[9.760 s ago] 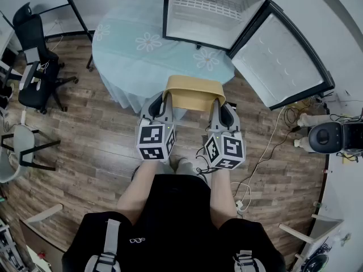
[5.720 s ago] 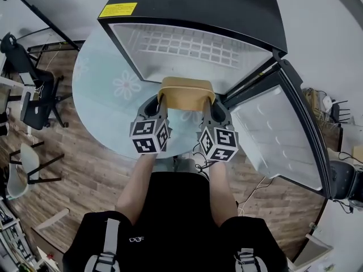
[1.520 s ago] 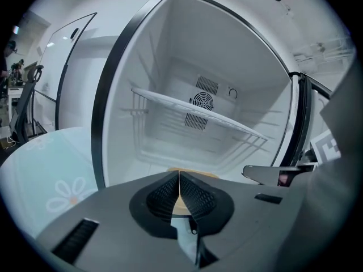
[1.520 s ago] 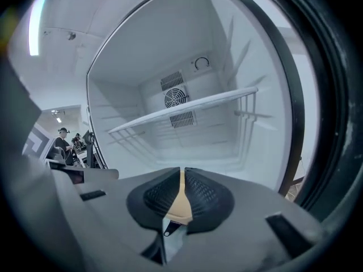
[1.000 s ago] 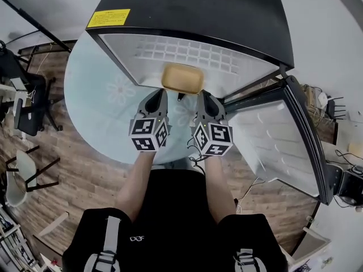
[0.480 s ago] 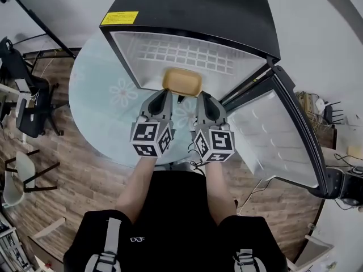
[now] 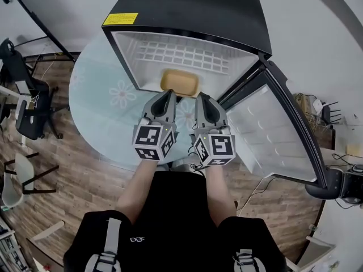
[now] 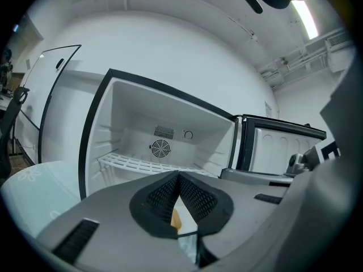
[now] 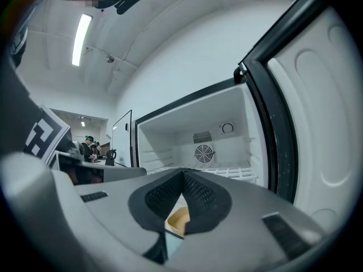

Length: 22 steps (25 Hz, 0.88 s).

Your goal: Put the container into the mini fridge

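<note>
Nearest in, the person's black shorts and bare knees fill the bottom of the head view, and just above them sit the two marker cubes. The left gripper point(image 7: 168, 95) has its jaws pressed together at the tips with nothing between them. The right gripper point(image 7: 202, 97) is just the same, pinched closed and empty. Both hang over the round table in its pale blue flowered cloth point(image 7: 105, 103), just short of the fridge mouth.

Straight ahead of the tips is the shallow tan rounded-rectangle container point(image 7: 180, 82). It rests on the white floor of the black mini fridge point(image 7: 193, 10), free of both tools, close to the front lip and below the white wire shelf point(image 7: 181, 55). Each gripper view catches a tan sliver of it beyond its own closed pads.

So the placing looks done, and the job now seems to be getting clear. Best to draw both tools straight back and level, so neither tip clips the container's near rim. It sits far forward, so a gentle push inward with closed tips could help before any closing. On the right, the open fridge door point(image 7: 272, 135) stands wide and near the right elbow. Mind it. At the back, a round fan grille point(image 8: 160, 148) shows.
</note>
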Available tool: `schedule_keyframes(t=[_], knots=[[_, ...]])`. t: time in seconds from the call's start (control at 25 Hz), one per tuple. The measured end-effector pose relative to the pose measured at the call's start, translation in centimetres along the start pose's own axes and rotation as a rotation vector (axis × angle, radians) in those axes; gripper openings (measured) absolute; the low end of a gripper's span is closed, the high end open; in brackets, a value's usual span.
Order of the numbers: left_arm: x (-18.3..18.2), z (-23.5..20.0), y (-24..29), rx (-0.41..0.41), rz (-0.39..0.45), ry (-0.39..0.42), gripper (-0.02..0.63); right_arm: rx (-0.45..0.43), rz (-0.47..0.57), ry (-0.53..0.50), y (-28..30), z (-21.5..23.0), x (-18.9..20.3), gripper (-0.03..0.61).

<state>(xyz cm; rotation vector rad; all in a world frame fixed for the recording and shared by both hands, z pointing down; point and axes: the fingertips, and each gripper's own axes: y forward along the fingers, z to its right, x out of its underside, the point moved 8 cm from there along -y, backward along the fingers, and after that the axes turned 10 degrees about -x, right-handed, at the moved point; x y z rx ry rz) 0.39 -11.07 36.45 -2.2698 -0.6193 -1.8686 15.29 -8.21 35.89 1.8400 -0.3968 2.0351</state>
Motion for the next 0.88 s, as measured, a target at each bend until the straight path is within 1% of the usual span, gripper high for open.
schedule_keyframes(t=[0.36, 0.6, 0.88], knots=[[0.00, 0.75, 0.06, 0.015, 0.008, 0.004, -0.005, -0.003, 0.011, -0.011, -0.49, 0.04, -0.33, 0.005], [-0.13, 0.15, 0.06, -0.027, 0.019, 0.002, -0.005, -0.005, 0.011, -0.012, -0.32, 0.06, -0.35, 0.005], [0.08, -0.13, 0.37, -0.033, 0.012, 0.004, -0.005, -0.006, 0.008, -0.011, 0.11, 0.14, -0.20, 0.005]])
